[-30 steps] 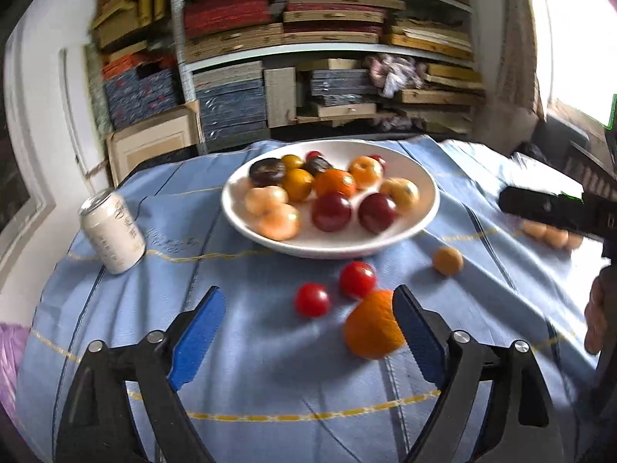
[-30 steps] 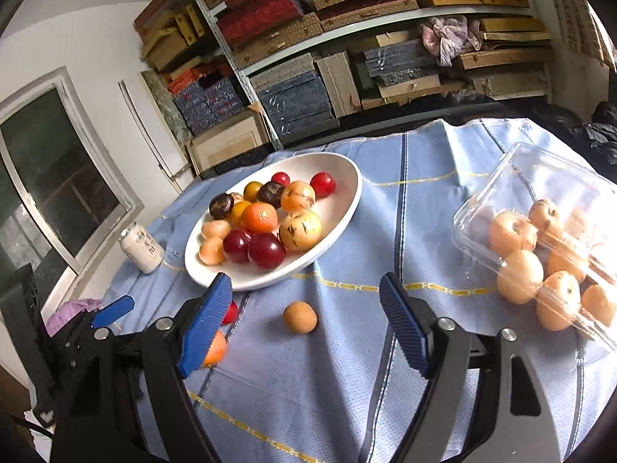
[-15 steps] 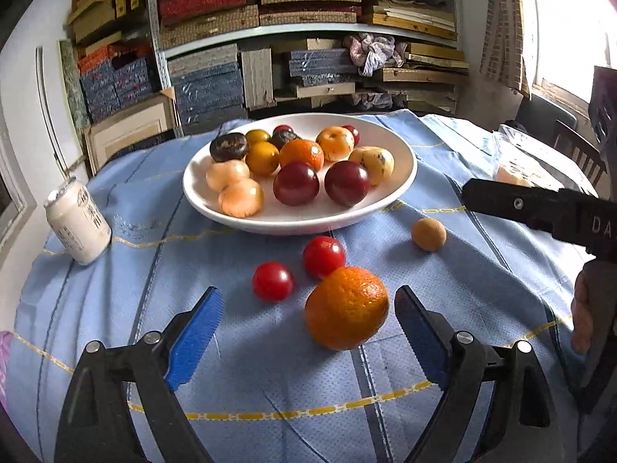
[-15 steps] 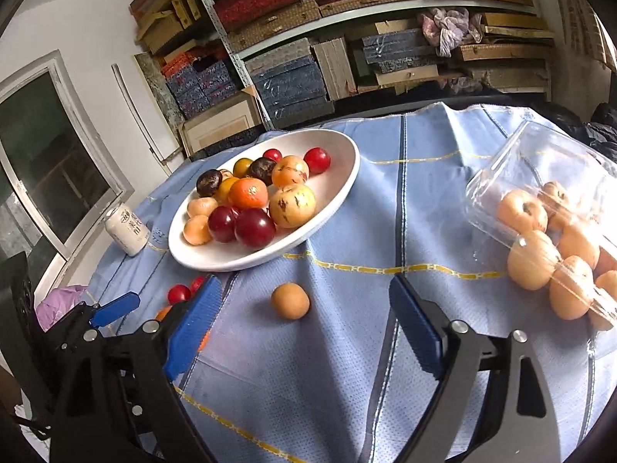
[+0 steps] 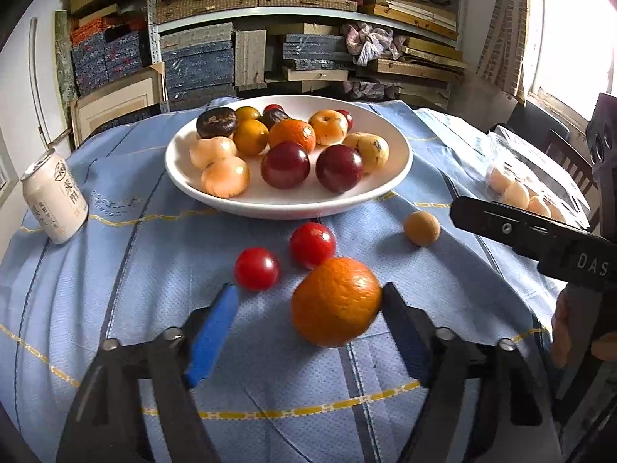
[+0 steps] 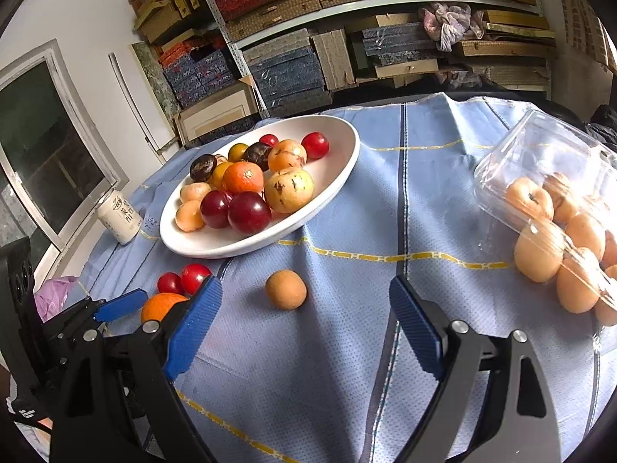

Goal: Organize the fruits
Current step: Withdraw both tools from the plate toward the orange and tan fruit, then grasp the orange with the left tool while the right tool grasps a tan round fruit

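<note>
An orange (image 5: 335,301) lies on the blue cloth between the jaws of my left gripper (image 5: 308,293), which are closing. Its right pad touches the orange's side; the left pad (image 5: 212,332) stands well apart. Two red cherry tomatoes (image 5: 256,268) (image 5: 312,244) lie just beyond. A small tan round fruit (image 6: 285,289) sits on the cloth just ahead of my right gripper (image 6: 304,283), between its open fingertips, touching neither. The white bowl (image 5: 393,177) behind holds several plums, oranges and other fruits.
A white drink can (image 5: 54,196) stands left of the bowl. A clear plastic clamshell (image 6: 547,162) with several pale orange fruits lies at the right. Shelves stacked with boxes (image 5: 308,19) rise behind the table. A purple bag (image 6: 54,293) shows past the left table edge.
Both grippers moved down and closer to the fruit. The left jaws narrowed around the orange, and its right pad now touches it. The right jaws stayed wide around the tan fruit.
</note>
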Motion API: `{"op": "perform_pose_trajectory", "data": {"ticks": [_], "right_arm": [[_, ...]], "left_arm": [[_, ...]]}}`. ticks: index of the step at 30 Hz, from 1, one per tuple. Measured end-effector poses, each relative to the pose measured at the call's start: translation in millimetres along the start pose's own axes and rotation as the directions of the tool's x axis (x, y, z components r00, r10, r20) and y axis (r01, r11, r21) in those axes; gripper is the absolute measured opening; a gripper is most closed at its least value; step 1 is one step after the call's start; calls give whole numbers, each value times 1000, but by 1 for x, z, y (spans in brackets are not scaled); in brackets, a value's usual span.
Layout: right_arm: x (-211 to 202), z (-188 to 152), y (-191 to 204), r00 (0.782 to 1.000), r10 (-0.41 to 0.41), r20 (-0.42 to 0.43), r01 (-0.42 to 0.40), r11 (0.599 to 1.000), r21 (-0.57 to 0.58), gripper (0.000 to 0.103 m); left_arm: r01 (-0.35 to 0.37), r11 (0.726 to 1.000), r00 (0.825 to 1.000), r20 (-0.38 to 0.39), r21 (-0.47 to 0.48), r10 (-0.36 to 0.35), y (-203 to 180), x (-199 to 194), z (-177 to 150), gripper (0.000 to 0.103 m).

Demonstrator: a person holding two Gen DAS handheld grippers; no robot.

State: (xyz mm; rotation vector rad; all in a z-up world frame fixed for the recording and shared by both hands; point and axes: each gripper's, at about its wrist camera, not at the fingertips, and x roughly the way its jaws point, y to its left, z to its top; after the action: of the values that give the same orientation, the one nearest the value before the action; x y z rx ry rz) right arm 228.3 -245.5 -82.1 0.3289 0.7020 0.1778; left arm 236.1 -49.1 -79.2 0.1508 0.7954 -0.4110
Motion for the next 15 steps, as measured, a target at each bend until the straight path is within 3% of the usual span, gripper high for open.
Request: {"op": "perform_pose_trajectory", "data": {"ticks": [7,15], "right_arm": [[3,-1,0,1000,-1,-8,1,1000,-2,86],[6,-2,1,1000,-2,-14,2,1000,-4,86]], "left_arm": [[21,1000,1000,-17,-8,-21,0,3,-1,48],[32,999,999,-24,-28,-33,3,6,0,46]]}}
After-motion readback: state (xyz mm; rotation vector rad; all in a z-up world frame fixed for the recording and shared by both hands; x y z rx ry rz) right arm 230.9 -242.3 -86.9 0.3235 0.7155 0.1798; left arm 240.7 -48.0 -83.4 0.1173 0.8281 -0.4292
